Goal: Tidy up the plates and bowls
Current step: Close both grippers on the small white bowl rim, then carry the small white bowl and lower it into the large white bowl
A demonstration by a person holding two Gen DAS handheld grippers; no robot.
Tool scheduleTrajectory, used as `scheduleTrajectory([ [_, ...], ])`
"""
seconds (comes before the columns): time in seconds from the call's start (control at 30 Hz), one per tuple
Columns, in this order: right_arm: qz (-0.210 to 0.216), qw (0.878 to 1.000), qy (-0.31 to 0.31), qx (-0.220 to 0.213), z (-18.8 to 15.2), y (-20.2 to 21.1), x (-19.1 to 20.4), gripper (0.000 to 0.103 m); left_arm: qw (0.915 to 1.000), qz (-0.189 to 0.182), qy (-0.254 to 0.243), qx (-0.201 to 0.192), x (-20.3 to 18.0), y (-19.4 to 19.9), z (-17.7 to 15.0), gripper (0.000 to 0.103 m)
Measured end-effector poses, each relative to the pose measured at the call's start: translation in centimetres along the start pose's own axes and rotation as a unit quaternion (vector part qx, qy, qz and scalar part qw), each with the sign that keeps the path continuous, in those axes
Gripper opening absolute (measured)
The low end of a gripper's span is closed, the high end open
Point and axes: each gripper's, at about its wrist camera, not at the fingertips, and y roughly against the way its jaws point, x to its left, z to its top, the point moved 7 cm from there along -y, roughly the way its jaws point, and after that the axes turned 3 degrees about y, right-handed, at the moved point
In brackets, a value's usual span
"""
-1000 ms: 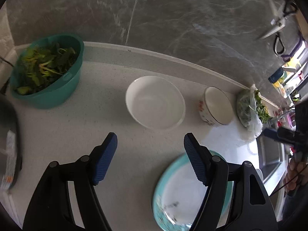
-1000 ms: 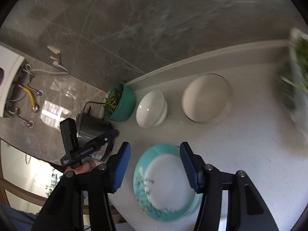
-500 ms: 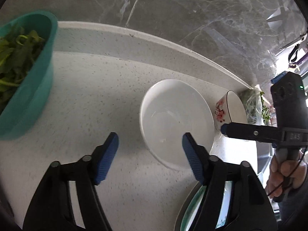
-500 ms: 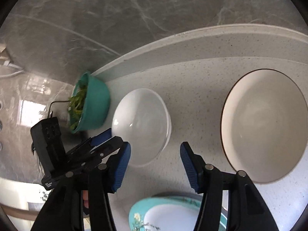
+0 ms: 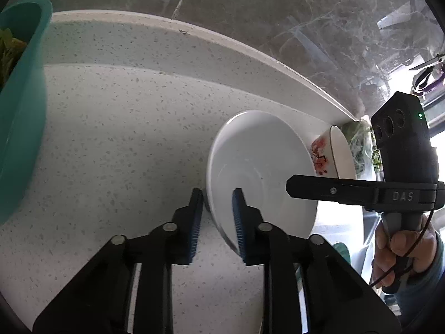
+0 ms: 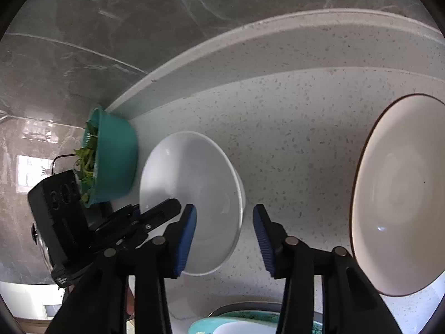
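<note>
The left claw (image 5: 215, 222) has just been closing, and its blue pads now stand close together astride the near left rim of the white bowl (image 5: 261, 172), one pad outside the wall and one inside. The outer pad seems to touch the wall, but whether both press firmly I cannot tell for sure; I judge it a grip that is just made. The right claw (image 6: 224, 239) has also just been closing, yet it is still about half open. Its left pad is over the inside of the same white bowl, at the right rim in lower centre of the right wrist view, and the other pad stands outside over the bare bench (image 6: 292, 128). Nothing is pinched there yet.

A second ago both claws were wider and further from the bowl; now they have come down to it from two sides. This suggests the white bowl is the first piece to be lifted, probably to go with the other dishes.

The brown-rimmed bowl (image 6: 400, 194) is cut off at the right edge. The teal plate (image 6: 250, 323) shows only as a strip at the bottom edge, behind the fingers. The teal basin (image 6: 114, 164) of greens stands at the left, partly hidden by the left device.
</note>
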Motion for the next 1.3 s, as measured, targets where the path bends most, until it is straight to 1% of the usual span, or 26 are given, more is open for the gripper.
scheduleTrajectory([
  [0.07,-0.005,1.000,0.003,0.002,0.0,-0.3,0.0,0.033,1.0000,0.000,0.000,-0.001,-0.2,0.1,0.0,0.017],
  [0.13,-0.009,1.000,0.006,0.001,0.0,-0.4,0.0,0.026,1.0000,-0.001,0.003,-0.001,0.0,0.4,0.0,0.016],
  [0.2,-0.011,1.000,0.007,-0.002,0.0,-0.2,-0.2,0.016,1.0000,-0.002,0.006,0.000,0.3,0.3,0.3,0.015],
  [0.27,-0.002,1.000,0.003,-0.007,0.1,0.0,-0.3,0.015,1.0000,-0.002,0.008,0.002,0.5,0.5,0.3,0.014],
  [0.37,-0.006,1.000,0.012,-0.008,0.1,0.2,0.0,0.015,1.0000,0.006,0.006,0.003,0.7,0.7,0.1,0.013],
  [0.5,-0.002,1.000,0.011,-0.007,0.0,0.1,-0.1,0.015,0.9999,0.005,0.011,0.000,0.9,1.3,-0.1,0.013],
  [0.67,0.004,1.000,0.011,-0.012,0.0,0.2,0.3,0.014,0.9999,0.005,0.008,-0.005,-0.3,1.9,0.2,0.013],
  [0.83,0.013,1.000,0.011,-0.019,-0.7,1.7,0.5,0.015,0.9999,0.005,0.006,-0.007,-1.7,3.2,0.0,0.013],
  [1.0,0.023,0.999,0.010,-0.032,-2.3,4.3,0.6,0.015,1.0000,0.002,0.000,-0.006,-4.3,4.5,-1.5,0.013],
  [1.13,0.029,0.998,0.007,-0.047,-3.9,7.0,0.2,0.015,0.9999,-0.004,-0.012,-0.004,-7.3,5.5,-3.3,0.013],
  [1.3,0.031,0.997,0.000,-0.066,-7.1,11.1,-1.1,0.015,0.9993,-0.018,-0.032,0.001,-12.1,6.4,-6.5,0.013],
])
